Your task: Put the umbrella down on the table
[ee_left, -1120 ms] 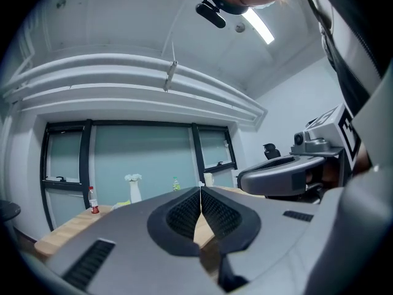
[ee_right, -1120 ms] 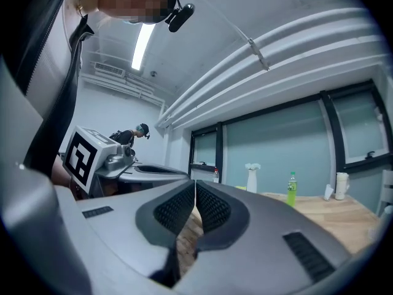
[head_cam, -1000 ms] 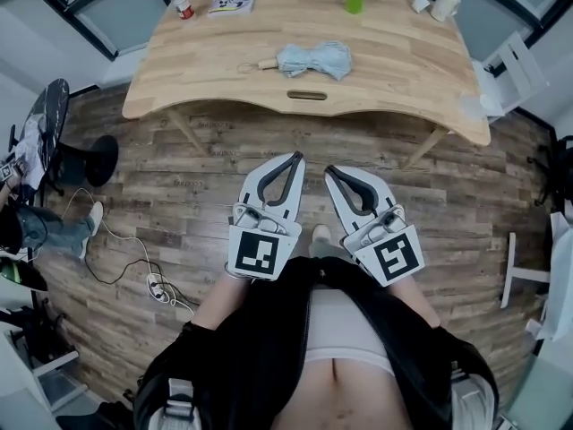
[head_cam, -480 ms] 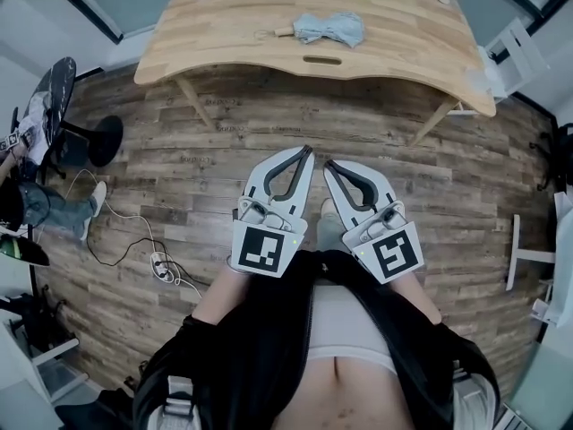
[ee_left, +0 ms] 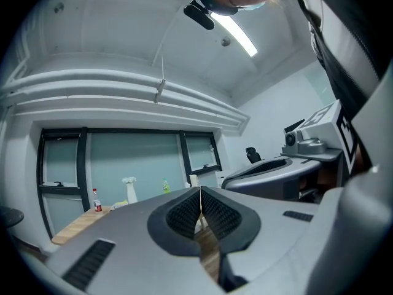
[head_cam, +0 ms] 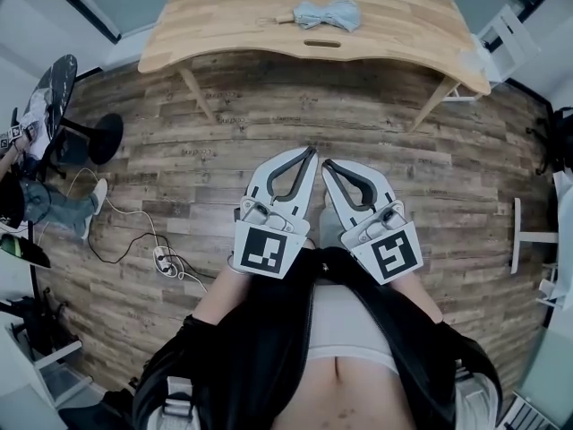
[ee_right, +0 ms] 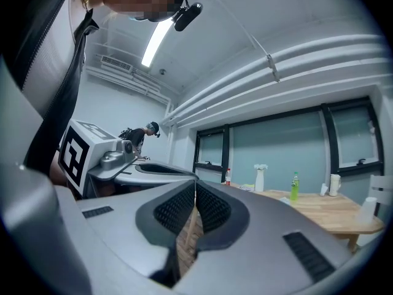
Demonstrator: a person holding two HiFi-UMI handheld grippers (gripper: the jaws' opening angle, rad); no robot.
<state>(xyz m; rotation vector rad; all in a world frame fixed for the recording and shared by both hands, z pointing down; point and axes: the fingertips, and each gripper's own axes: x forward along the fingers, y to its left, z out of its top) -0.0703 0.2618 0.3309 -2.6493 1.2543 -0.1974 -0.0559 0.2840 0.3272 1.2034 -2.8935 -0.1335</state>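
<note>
Looking down on a wood-plank floor (head_cam: 269, 115), well short of the pale wooden counter (head_cam: 224, 34). Spotting the folded light-blue umbrella (head_cam: 327, 13) flat near its front edge. Holding left tool (head_cam: 309, 151) and right tool (head_cam: 326, 165) side by side, each pressed fully together, empty. Beyond: dark-framed windows (ee_left: 116, 165), green bottle (ee_right: 295, 186), white cable (head_cam: 125, 245) trailing.

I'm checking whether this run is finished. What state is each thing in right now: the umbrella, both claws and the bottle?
Light blue fabric umbrella: folded, lying flat on the light wooden table, neither claw touching it.
Left claw: shut, empty, held over the floor away from the table.
Right claw: shut, empty, beside the left one.
Green plastic bottle: standing upright on the table.
</note>
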